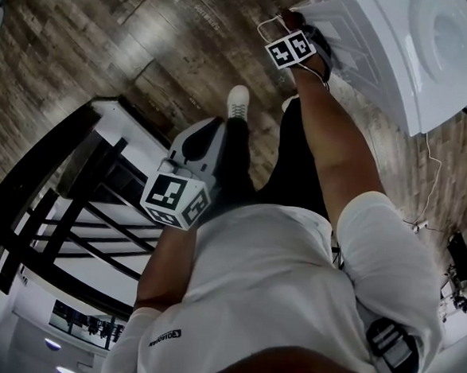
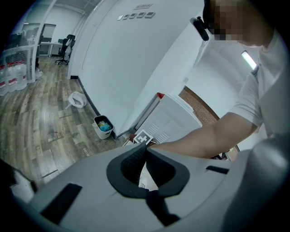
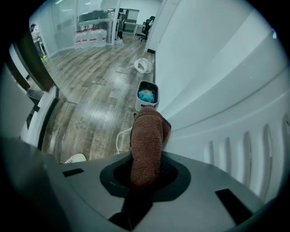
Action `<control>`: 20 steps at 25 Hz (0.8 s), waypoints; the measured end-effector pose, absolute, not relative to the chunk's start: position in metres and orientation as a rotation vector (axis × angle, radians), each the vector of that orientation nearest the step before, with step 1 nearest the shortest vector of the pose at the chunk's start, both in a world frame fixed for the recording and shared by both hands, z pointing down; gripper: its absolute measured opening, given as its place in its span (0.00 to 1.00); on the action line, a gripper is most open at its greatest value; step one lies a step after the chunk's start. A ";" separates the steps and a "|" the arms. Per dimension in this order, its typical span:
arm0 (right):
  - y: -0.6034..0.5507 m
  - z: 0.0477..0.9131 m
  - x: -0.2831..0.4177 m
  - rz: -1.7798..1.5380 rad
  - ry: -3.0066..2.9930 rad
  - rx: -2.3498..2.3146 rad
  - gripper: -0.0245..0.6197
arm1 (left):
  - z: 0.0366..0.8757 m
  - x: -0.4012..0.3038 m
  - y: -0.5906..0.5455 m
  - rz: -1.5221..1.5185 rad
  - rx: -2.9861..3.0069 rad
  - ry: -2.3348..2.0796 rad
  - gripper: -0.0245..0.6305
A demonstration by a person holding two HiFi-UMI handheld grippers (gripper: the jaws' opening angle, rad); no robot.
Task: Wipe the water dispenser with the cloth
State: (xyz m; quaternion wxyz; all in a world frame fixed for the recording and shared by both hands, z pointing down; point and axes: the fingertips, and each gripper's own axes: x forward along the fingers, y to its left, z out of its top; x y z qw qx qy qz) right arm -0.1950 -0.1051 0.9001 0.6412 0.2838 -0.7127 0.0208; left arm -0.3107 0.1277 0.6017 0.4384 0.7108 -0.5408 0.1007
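**Head view.** Lower left of frame: a black-framed white rack [image 1: 96, 212] stands on the wood floor [image 1: 84, 44]. Centre-left: the left gripper [image 1: 214, 126] is held low in front of the person's dark trousers, marker cube toward the camera, well apart from the dispenser. Just right of it is a white shoe [image 1: 238, 101]. Top centre: the right gripper [image 1: 295, 23] is at the end of the outstretched arm [image 1: 332, 141], at the lower corner of the white water dispenser [image 1: 387, 49], which fills the upper right. A thin white cable [image 1: 433, 176] runs down the right side of the frame.

**Left gripper view.** Far left: stacked water bottles [image 2: 11, 74]. Left of centre: a small waste bin [image 2: 103, 127] with blue contents stands at the foot of the wall. Centre: the jaws are clenched, dark pads meeting at the tips, with nothing between them. Beyond the tips are the right gripper's marker cube and the dispenser's vented side.

**Right gripper view.** Lower left: the shoe, then the looped cable on the floor. Upper centre: the same bin. Centre: the jaws are clamped on a brown cloth [image 3: 147, 136], which stands up out of them as a folded wad. Its upper right edge lies just beside the dispenser's white slotted panel, which fills the right half. Contact between cloth and panel cannot be confirmed.
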 end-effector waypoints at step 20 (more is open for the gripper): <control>0.034 0.623 -0.207 0.574 -2.271 0.729 0.12 | 0.480 -0.292 0.066 0.212 2.121 -1.239 0.03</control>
